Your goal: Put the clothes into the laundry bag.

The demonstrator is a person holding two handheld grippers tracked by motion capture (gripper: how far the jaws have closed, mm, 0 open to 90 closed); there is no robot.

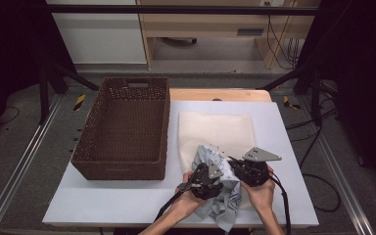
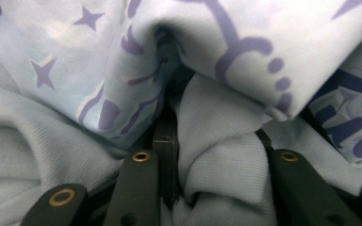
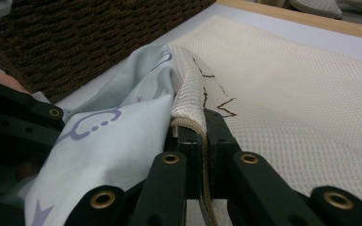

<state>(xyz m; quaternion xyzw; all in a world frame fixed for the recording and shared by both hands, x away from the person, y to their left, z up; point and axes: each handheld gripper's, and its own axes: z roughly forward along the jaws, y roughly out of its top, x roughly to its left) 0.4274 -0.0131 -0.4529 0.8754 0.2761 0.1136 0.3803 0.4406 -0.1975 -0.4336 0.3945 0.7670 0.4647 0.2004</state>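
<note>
Basket (image 1: 122, 125) empty. Left gripper (image 1: 203, 182) jaws part-open, garment (image 1: 223, 196) bunched between them, pads not clearly pressing. Right gripper (image 1: 247, 169) clamped on mesh bag (image 1: 215, 127) edge. Garment half in the bag mouth; stuffing unfinished, I'd say.

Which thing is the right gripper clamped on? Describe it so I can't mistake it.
On the white table, right of the brown woven basket, lies a cream mesh bag. The right gripper pinches its near edge. Unlike the pale blue printed garment bunched on it, it is plain and netted.
</note>
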